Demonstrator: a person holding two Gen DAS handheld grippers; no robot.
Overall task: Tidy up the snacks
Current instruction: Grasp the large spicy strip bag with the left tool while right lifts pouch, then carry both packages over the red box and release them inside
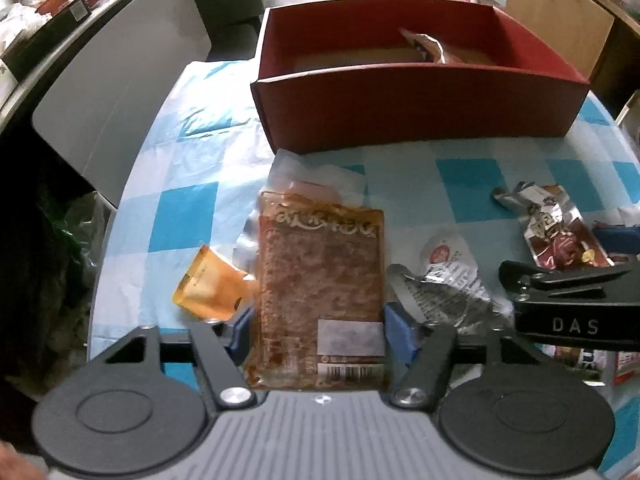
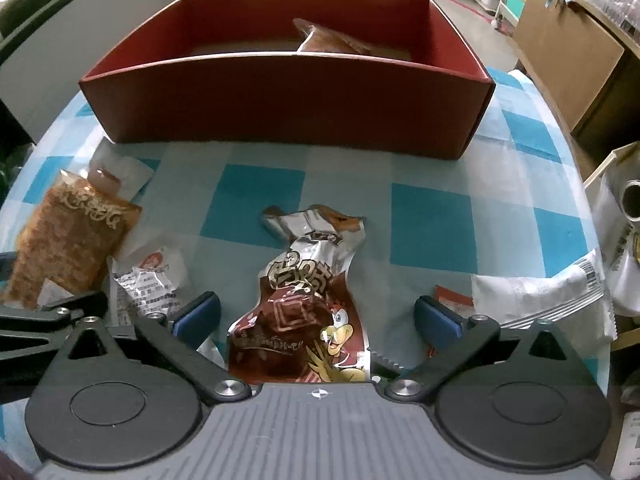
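Left hand-held gripper squeezed a brown snack pack, right hand-held gripper wide open around chicken packet, red box behind, blue checked counter.

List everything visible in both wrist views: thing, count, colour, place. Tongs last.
Box: one, red, far side of table; one brownish packet inside.
Tablecloth: one, blue-white check.
Flat packet: one, clear with orange-brown contents, between left pads.
Orange pouch: one, left of it.
White-silver packet: one, between the tongs.
Chicken-print packet: one, brown-silver, between right pads, untouched.
White packet: one, far right.
Left tongs: closed on flat packet.
Right tongs: open.
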